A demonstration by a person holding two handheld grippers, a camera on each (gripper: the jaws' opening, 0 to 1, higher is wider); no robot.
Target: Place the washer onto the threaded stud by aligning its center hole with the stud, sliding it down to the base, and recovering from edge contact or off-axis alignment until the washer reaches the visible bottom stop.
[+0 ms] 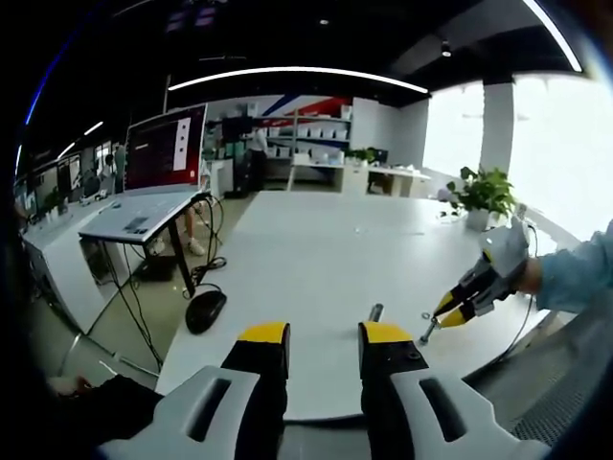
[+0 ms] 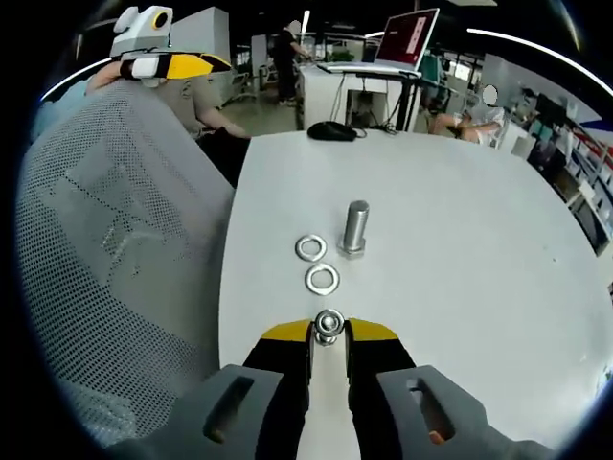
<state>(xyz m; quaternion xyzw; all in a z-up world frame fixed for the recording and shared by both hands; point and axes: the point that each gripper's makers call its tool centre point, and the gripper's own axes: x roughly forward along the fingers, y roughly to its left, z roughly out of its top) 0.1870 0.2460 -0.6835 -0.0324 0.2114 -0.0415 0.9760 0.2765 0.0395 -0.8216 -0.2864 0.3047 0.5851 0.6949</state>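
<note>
I noted the table (image 2: pixel 460 287) had a smooth, matt white top with a faint sheen. On it, the threaded stud (image 2: pixel 355 228) read as bright metal, satin grey, its upper shank smooth. Just beside the stud, two loose washers (image 2: pixel 316 264) were polished metal, glossy on their flat faces. The right gripper (image 2: pixel 328 331) had matt black jaws with yellow plastic tips and pale grey moulded plastic behind; it pinched a shiny metal washer (image 2: pixel 329 324). Left of the table, a chair back (image 2: pixel 115 249) was grey woven mesh, rough and open-textured. The left gripper (image 1: pixel 324 337) showed the same matt black, yellow and grey plastic.
</note>
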